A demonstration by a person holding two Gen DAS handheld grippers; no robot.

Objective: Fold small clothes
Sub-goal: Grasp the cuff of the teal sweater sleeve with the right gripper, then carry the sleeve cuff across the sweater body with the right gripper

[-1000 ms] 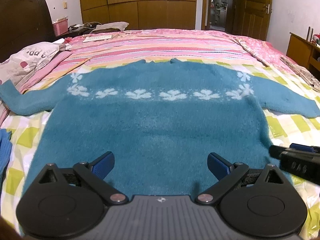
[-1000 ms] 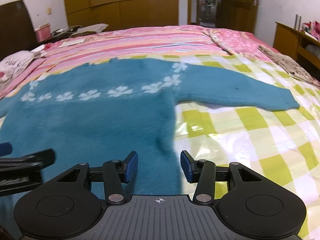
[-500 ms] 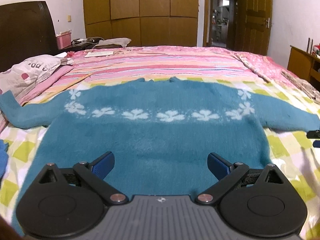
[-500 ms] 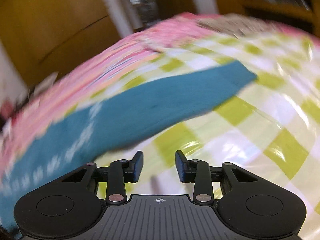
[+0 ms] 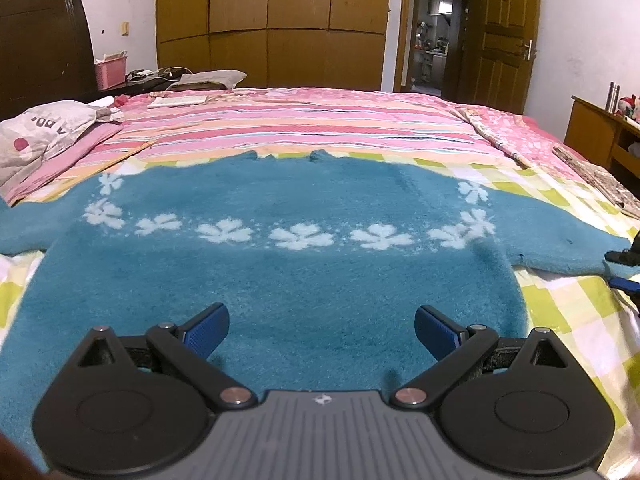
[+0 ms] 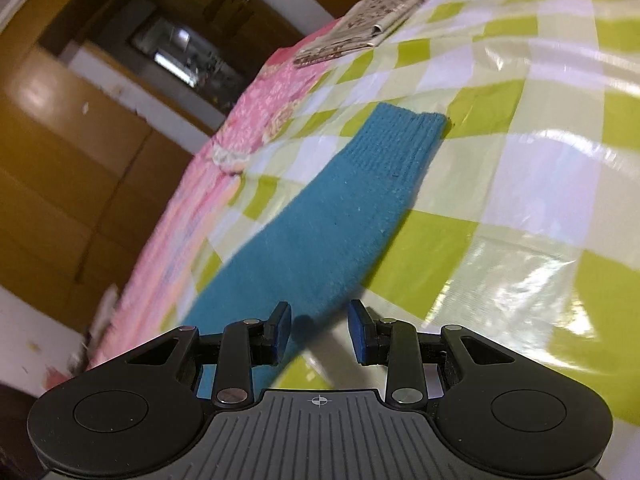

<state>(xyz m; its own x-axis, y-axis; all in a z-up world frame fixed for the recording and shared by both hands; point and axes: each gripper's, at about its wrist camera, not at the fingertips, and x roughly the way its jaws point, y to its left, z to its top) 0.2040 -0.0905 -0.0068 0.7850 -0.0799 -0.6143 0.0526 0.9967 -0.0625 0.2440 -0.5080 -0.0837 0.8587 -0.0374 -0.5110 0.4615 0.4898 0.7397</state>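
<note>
A fuzzy teal knitted sweater with a row of white flowers (image 5: 280, 280) lies spread flat, sleeves out to both sides, on the yellow-green checked plastic sheet (image 5: 568, 304) over the pink striped bedspread (image 5: 304, 120). My left gripper (image 5: 322, 332) hovers above the sweater's lower body, its blue-padded fingers spread wide with nothing between them. My right gripper (image 6: 320, 332) is tilted over the sweater's right sleeve (image 6: 332, 216), jaws parted fairly narrowly, the sleeve's near edge running between the pads (image 6: 280, 332) without being pinched. Its ribbed cuff (image 6: 404, 136) lies flat farther along the sheet.
</note>
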